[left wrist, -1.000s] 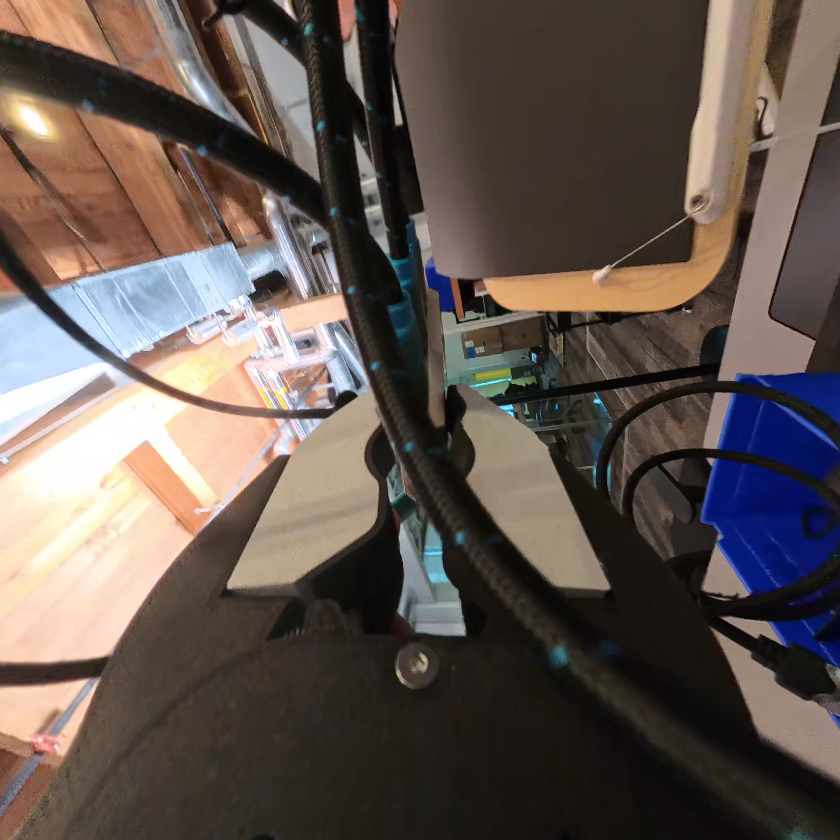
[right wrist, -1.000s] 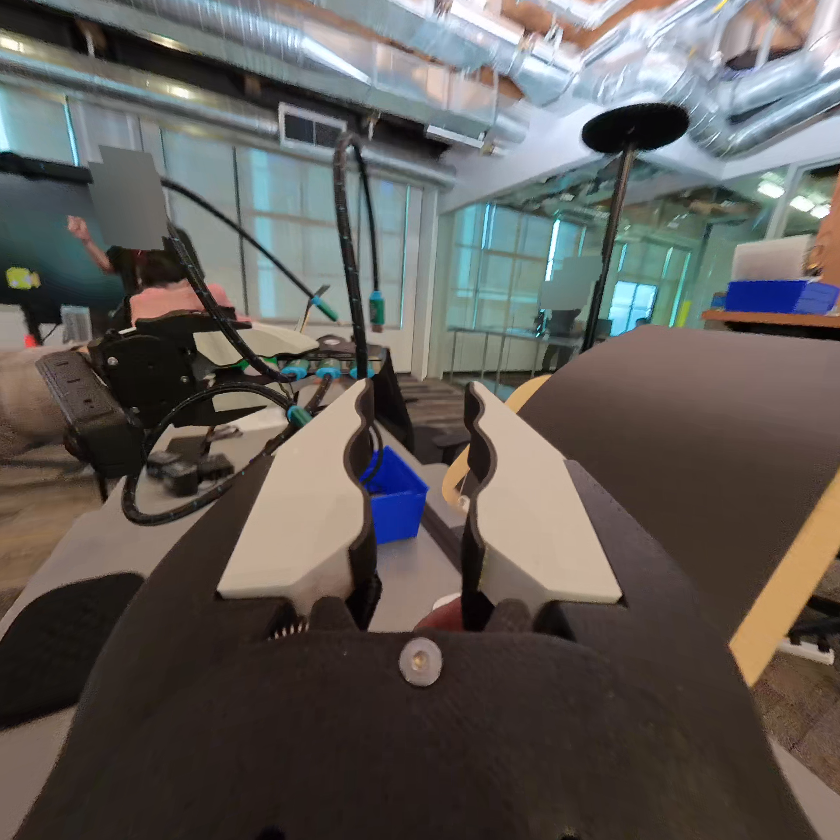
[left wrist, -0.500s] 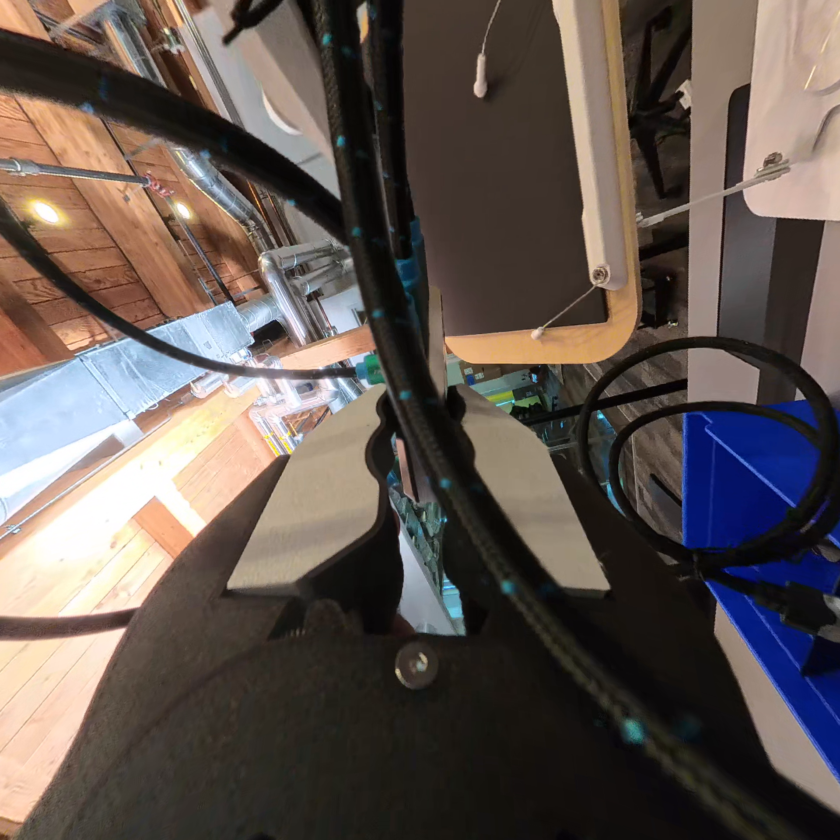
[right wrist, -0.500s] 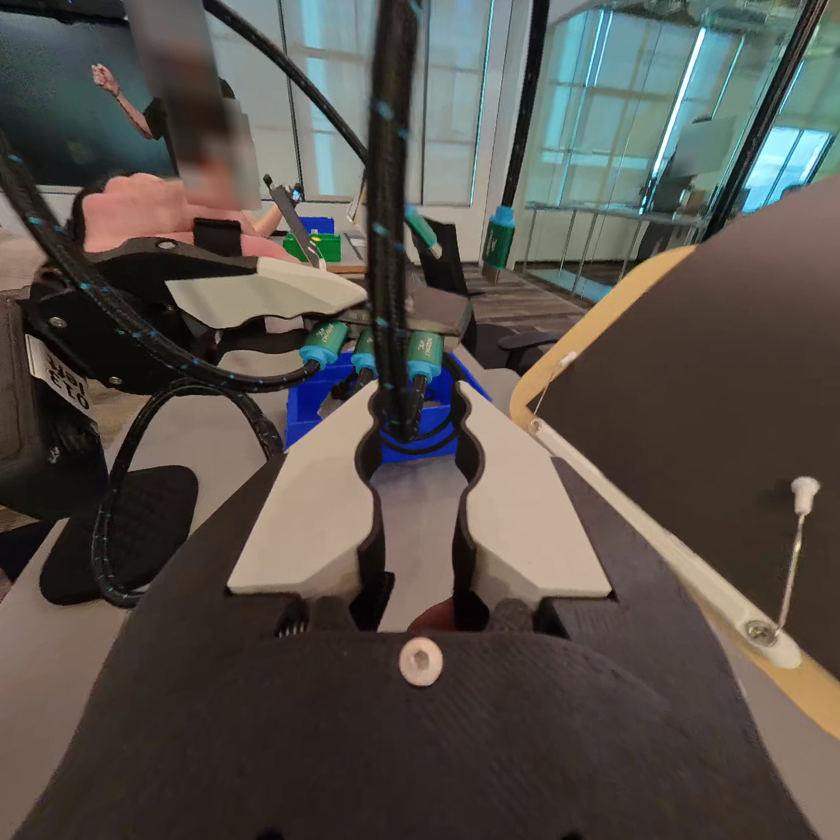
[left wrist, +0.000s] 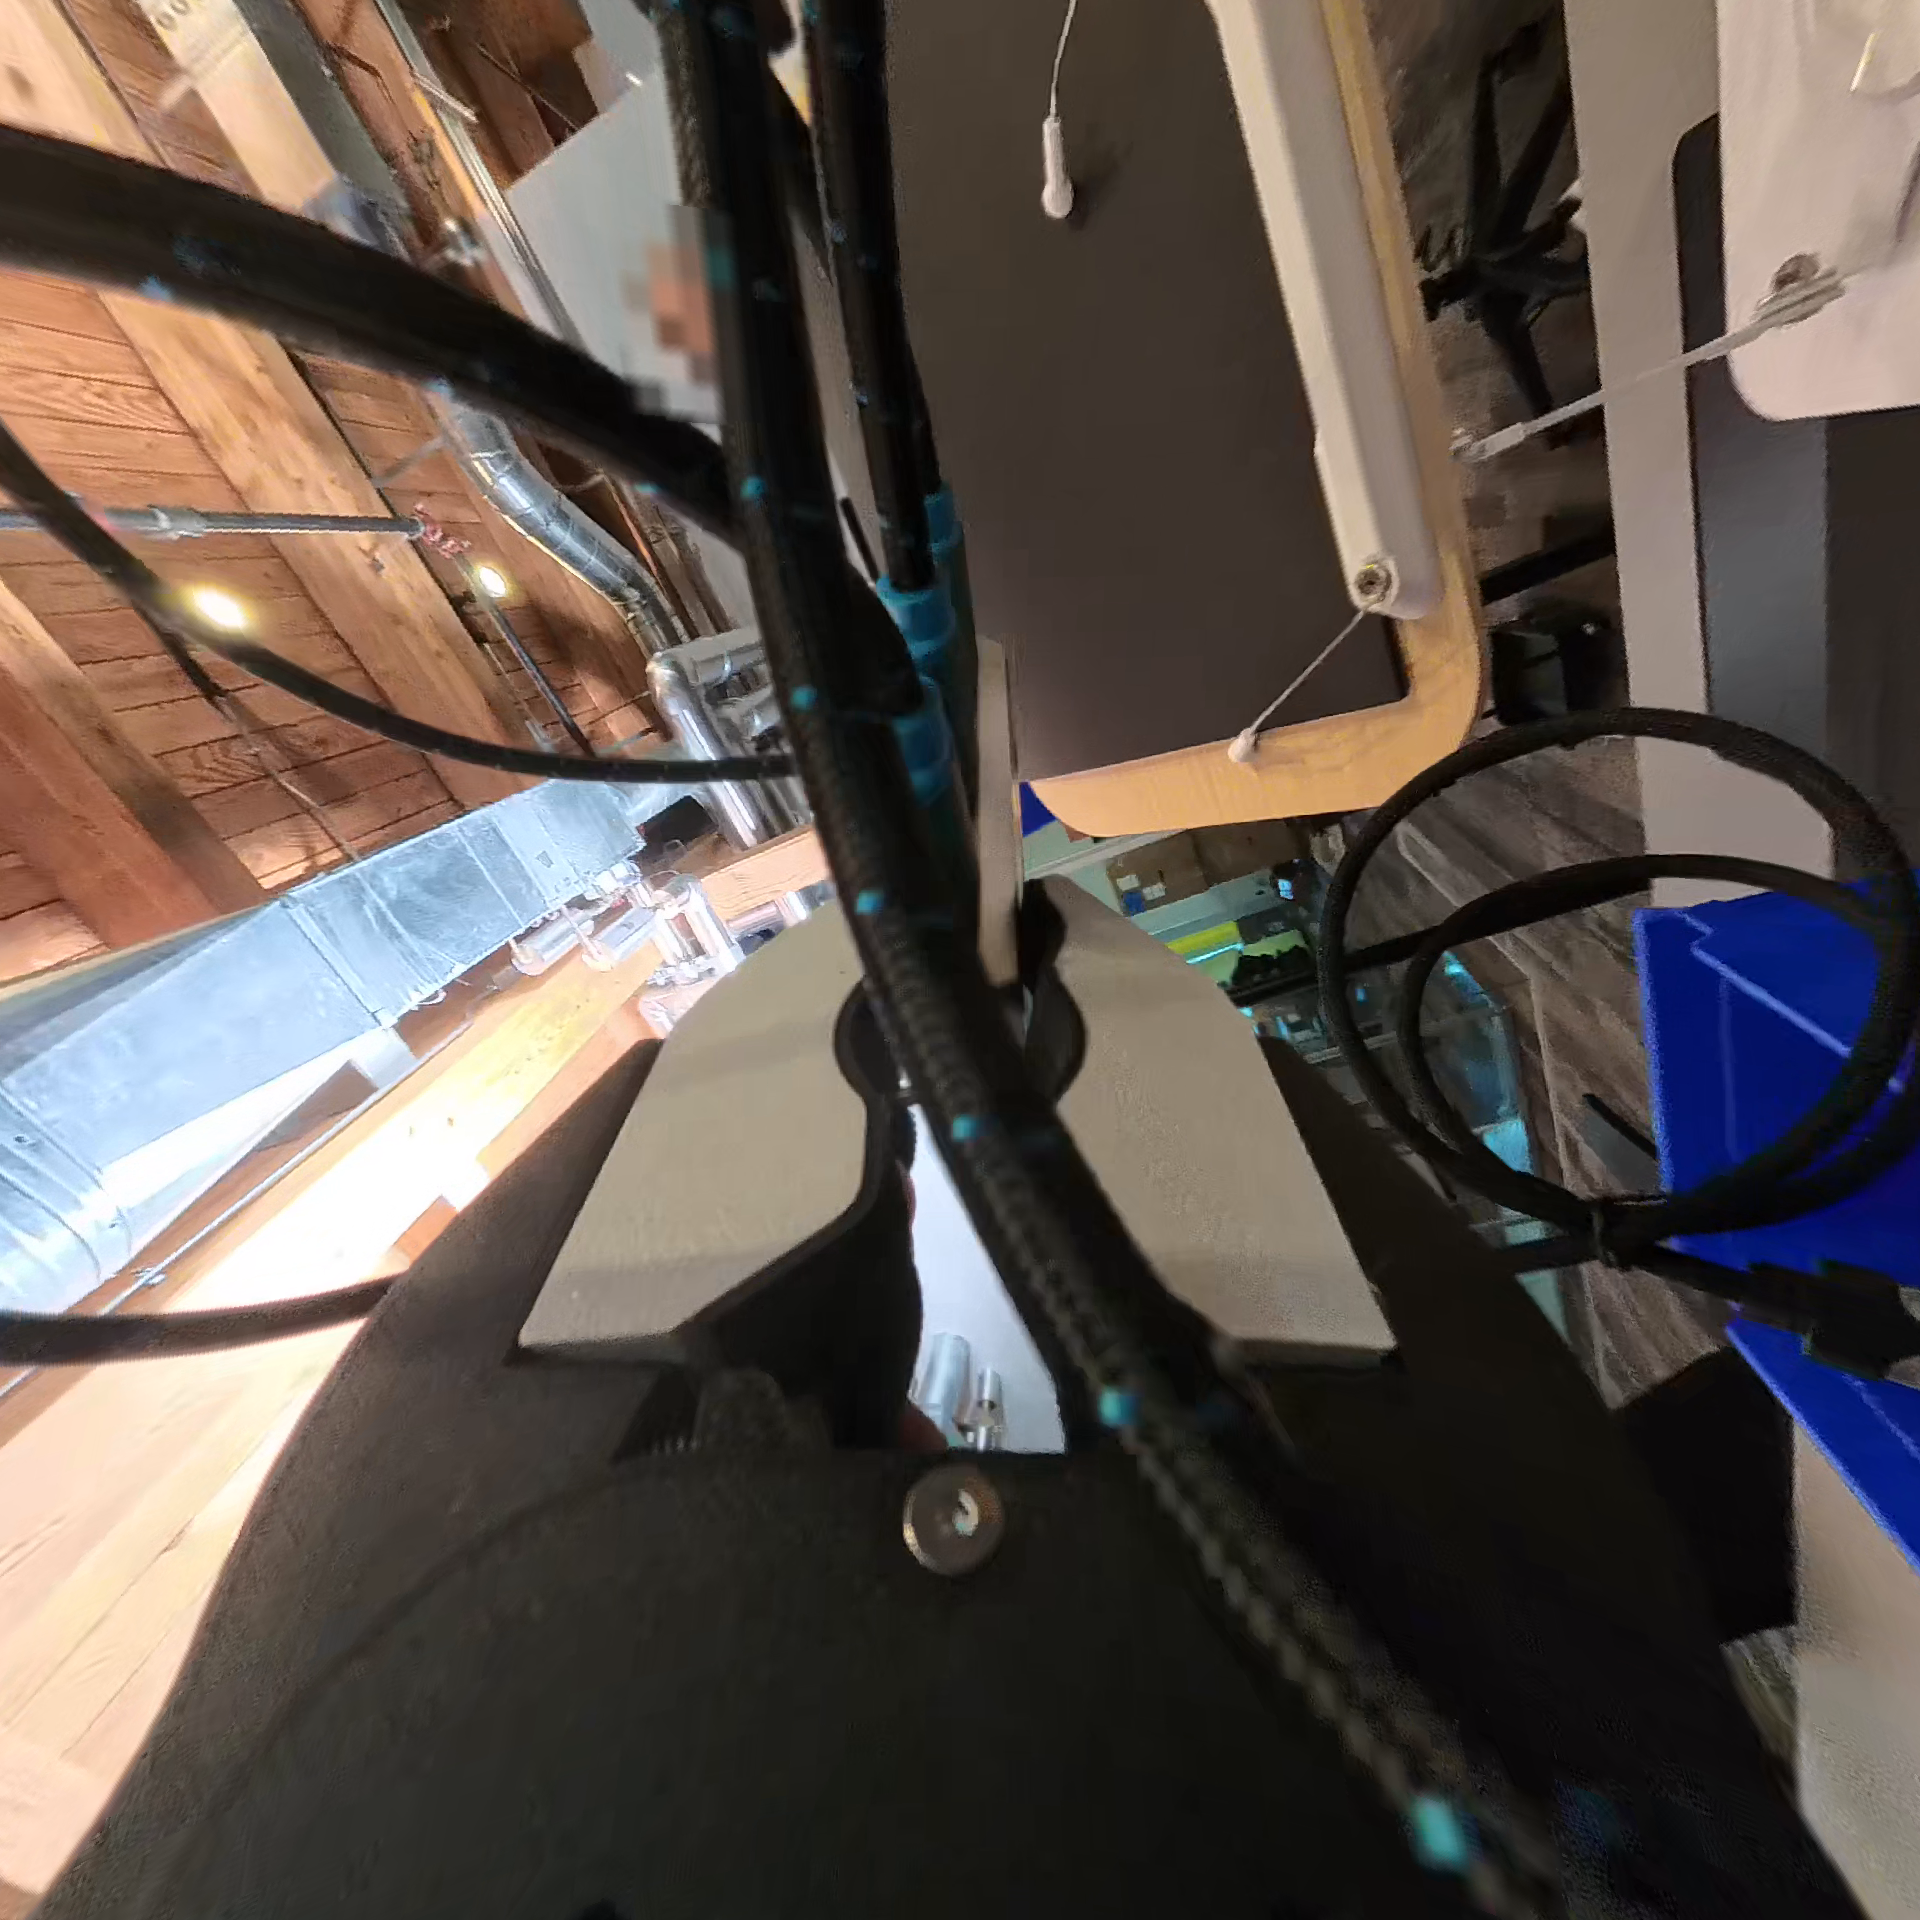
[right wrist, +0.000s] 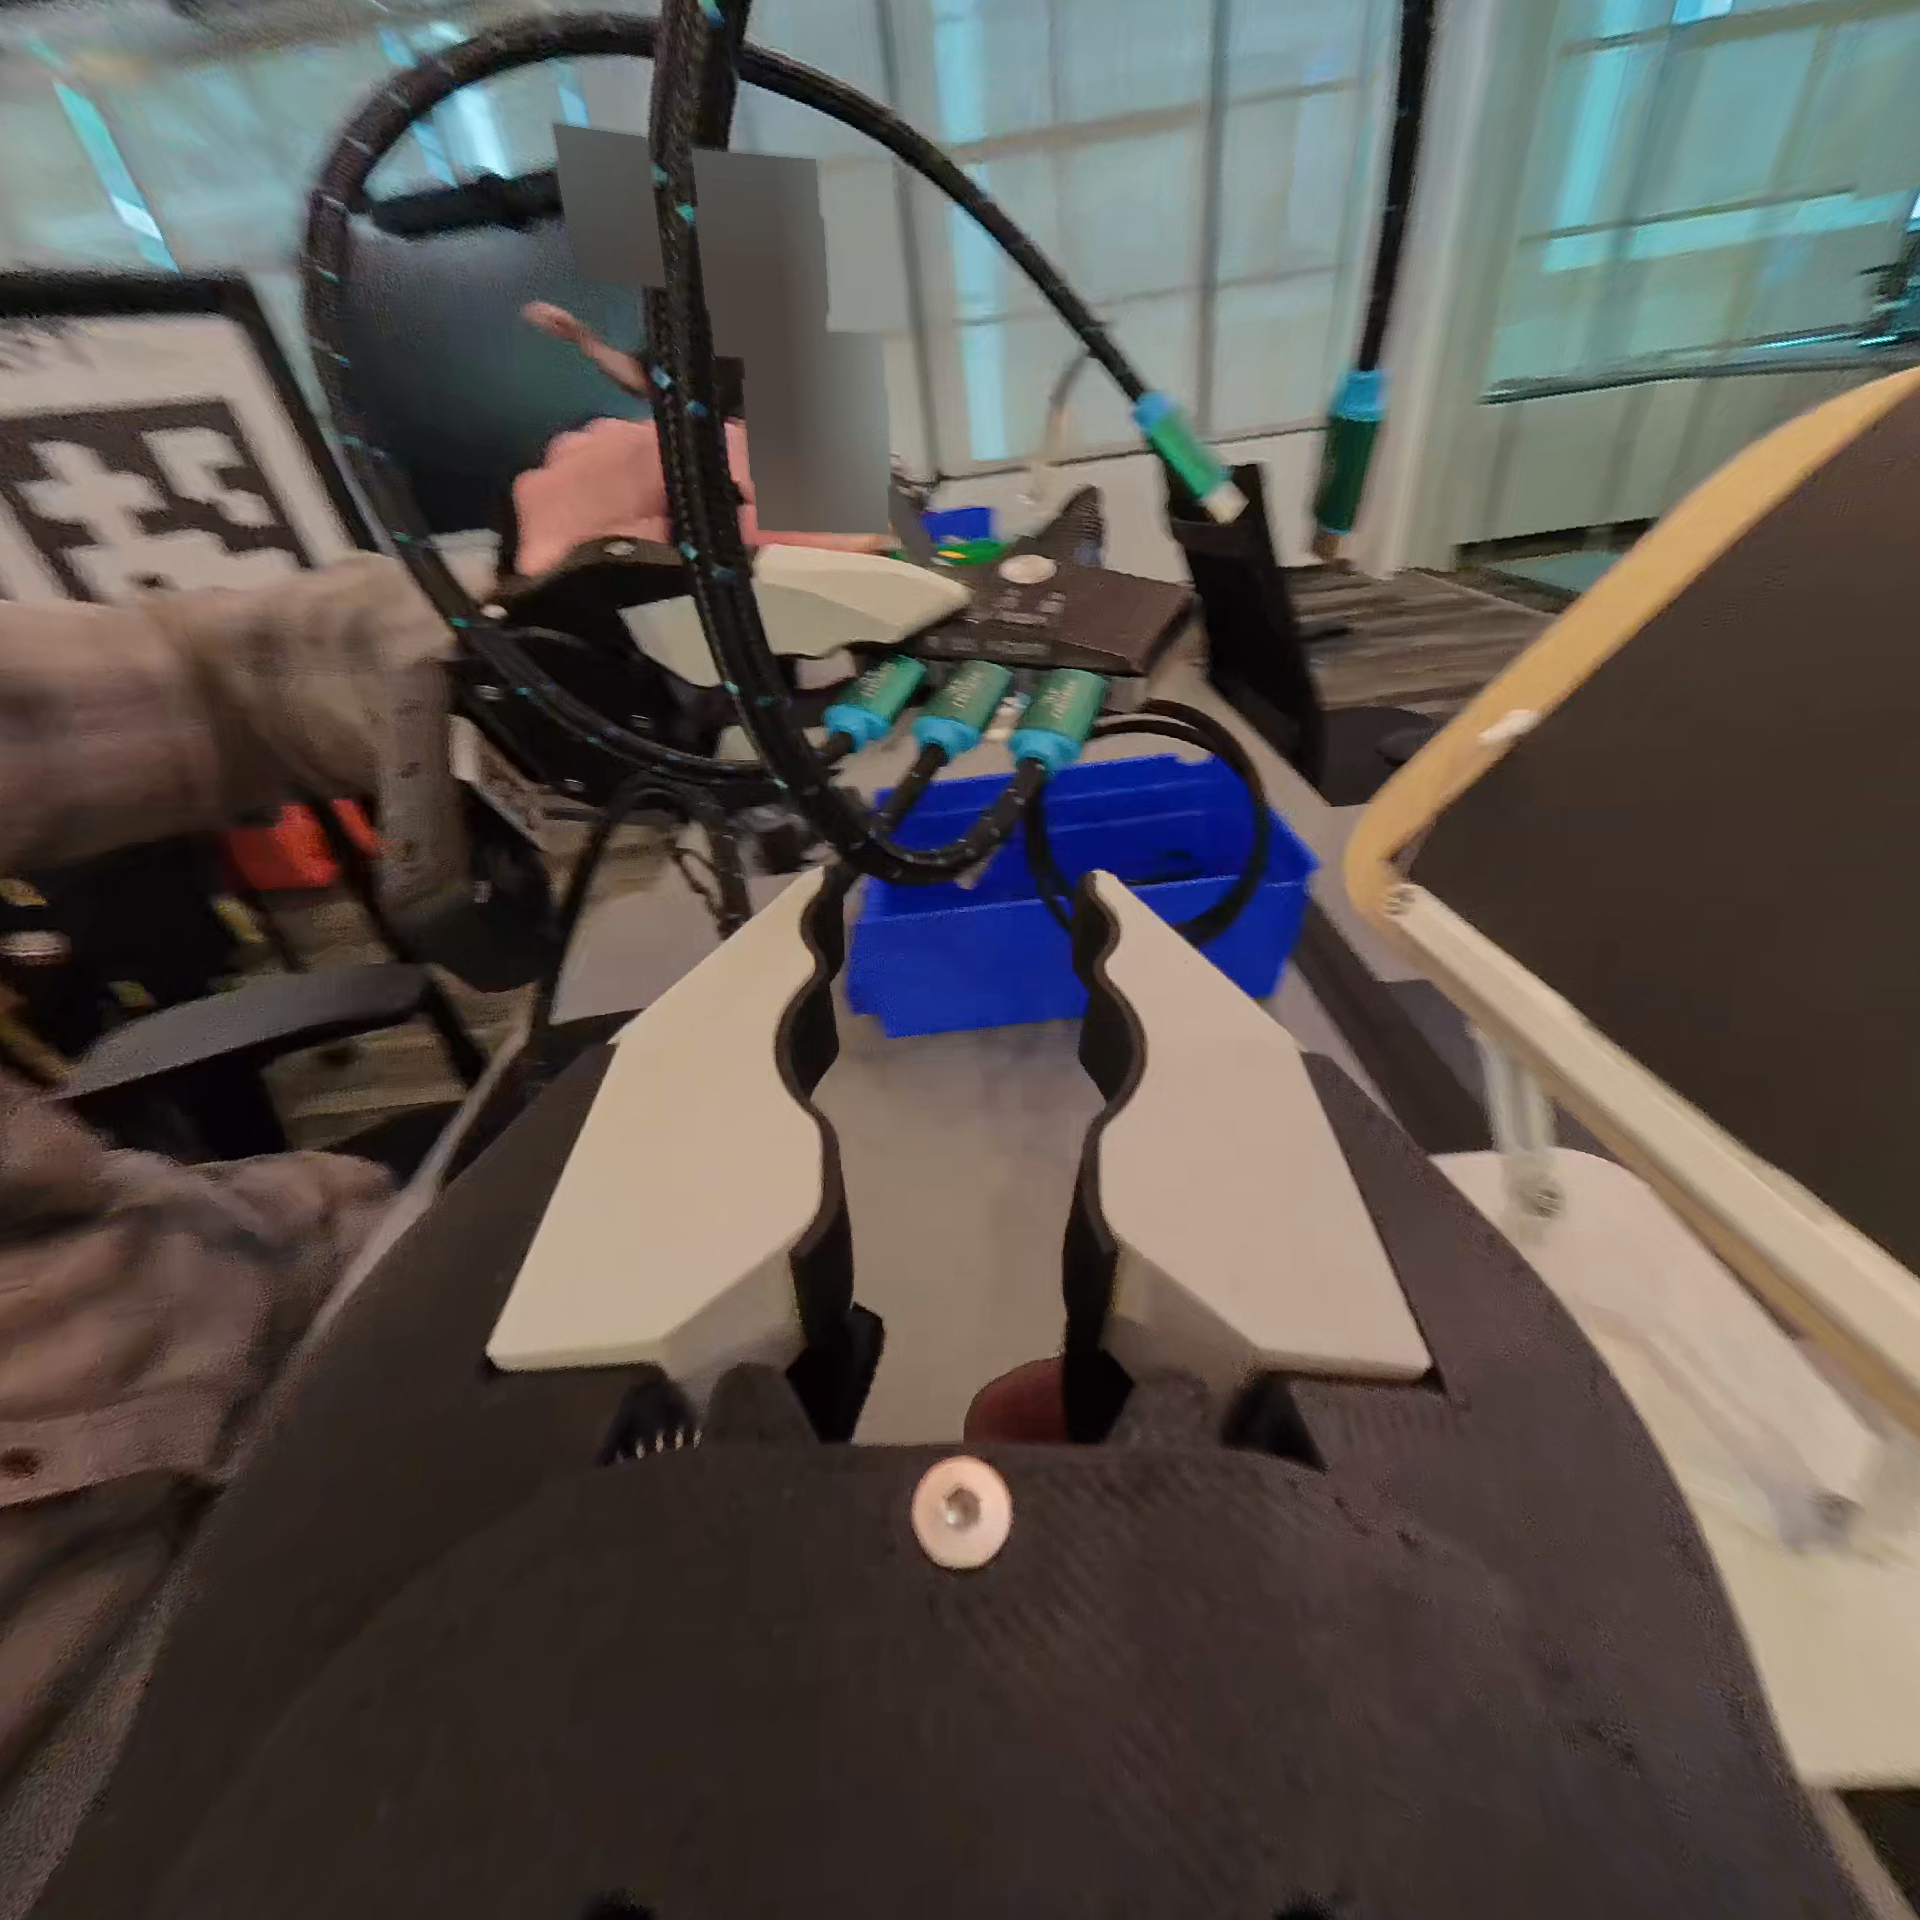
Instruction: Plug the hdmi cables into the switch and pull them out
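Here the left gripper (right wrist: 940, 608) pinches the black switch (right wrist: 1049, 613) above the blue bin (right wrist: 1039, 971), three green plugs (right wrist: 961, 696) seated along its near edge; the right gripper (right wrist: 956, 925) gapes empty. Looped cables (right wrist: 717, 582) may snag a pull. Plug and switch lettering is too blurred to read

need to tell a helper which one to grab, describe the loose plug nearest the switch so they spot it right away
Start at the blue bin on the table; above it the flat black switch has three green plugs seated in its near edge. Just right of the switch, one green plug hangs in the air on a looping black cable, its metal tip bare.
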`<state>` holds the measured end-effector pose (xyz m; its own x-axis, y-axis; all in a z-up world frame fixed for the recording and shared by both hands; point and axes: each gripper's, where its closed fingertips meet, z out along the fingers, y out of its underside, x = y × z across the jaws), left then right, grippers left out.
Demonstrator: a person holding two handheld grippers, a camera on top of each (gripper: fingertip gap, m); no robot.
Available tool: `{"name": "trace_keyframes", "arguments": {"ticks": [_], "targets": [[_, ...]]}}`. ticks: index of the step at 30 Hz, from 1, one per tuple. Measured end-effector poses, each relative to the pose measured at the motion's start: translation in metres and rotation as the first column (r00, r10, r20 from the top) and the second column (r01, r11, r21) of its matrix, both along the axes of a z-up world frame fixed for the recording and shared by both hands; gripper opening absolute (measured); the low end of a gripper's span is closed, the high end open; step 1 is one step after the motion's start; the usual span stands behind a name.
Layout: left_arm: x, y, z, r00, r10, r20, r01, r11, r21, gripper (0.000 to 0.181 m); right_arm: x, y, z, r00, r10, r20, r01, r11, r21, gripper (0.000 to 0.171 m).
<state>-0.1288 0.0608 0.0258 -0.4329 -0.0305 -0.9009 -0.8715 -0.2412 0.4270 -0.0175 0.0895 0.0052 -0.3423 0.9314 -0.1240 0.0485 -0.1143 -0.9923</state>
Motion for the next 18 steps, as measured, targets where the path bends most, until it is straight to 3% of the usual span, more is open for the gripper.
{"name": "trace_keyframes", "arguments": {"ticks": [3, 11, 15, 18], "targets": [[0.001, 0.002, 0.005, 0.999, -0.019, -0.045, 0.019, 1.000, 0.014, 0.021, -0.009, 0.001, 0.006, 0.997, -0.074, -0.006, 0.074, 0.996, 0.054, 0.045], [0.013, 0.005, 0.008, 0.994, -0.047, -0.095, 0.048, 0.999, 0.010, 0.018, -0.050, 0.014, 0.004, 0.948, -0.315, -0.041, 0.317, 0.934, 0.164, 0.020], [0.018, 0.003, 0.007, 0.996, -0.039, -0.084, 0.041, 0.999, 0.026, 0.019, -0.061, 0.010, 0.003, 0.947, -0.313, -0.073, 0.320, 0.936, 0.147, 0.016], [0.020, 0.000, 0.008, 0.997, -0.047, -0.056, 0.049, 0.998, 0.031, 0.020, -0.064, 0.010, 0.004, 0.947, -0.308, -0.097, 0.318, 0.940, 0.121, 0.024]]}}
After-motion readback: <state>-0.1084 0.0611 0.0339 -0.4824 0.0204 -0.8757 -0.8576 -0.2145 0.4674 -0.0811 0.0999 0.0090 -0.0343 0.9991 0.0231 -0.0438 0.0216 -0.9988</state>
